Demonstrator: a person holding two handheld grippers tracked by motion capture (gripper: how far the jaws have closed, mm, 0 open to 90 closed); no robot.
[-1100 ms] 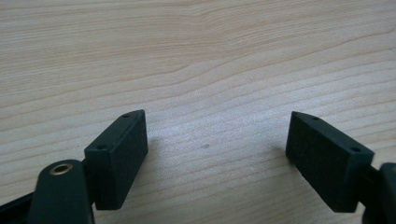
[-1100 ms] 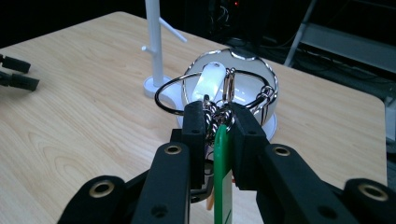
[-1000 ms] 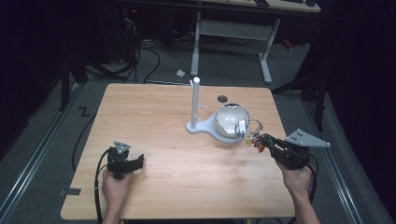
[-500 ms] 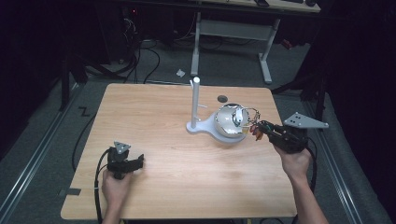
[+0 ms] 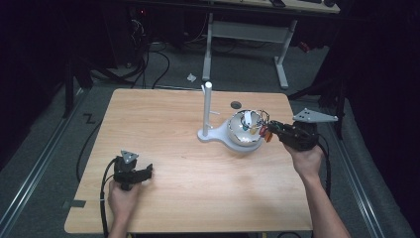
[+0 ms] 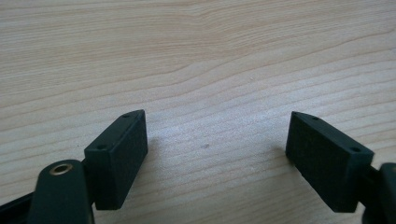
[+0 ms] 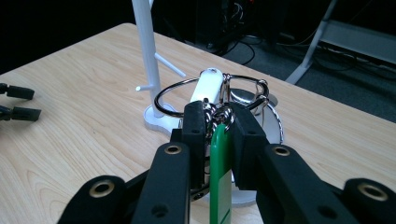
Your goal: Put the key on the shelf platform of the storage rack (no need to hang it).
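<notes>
Right tool (image 7: pixel 218 122) pinching key ring (image 7: pixel 210 95) above bowl (image 5: pixel 241 133)

L hand (image 5: pixel 124 196) at lower left of the high view, holding the left gripper (image 5: pixel 147 172) low, jaws wide apart w/ nothing btwn them. R forearm comes up from the bottom right; R hand (image 5: pixel 306 157) sits right of centre. Right gripper (image 5: pixel 269 130) points toward frame centre, jaws pinched tight on a key bunch (image 7: pixel 218 105), grey plate up top.
</notes>
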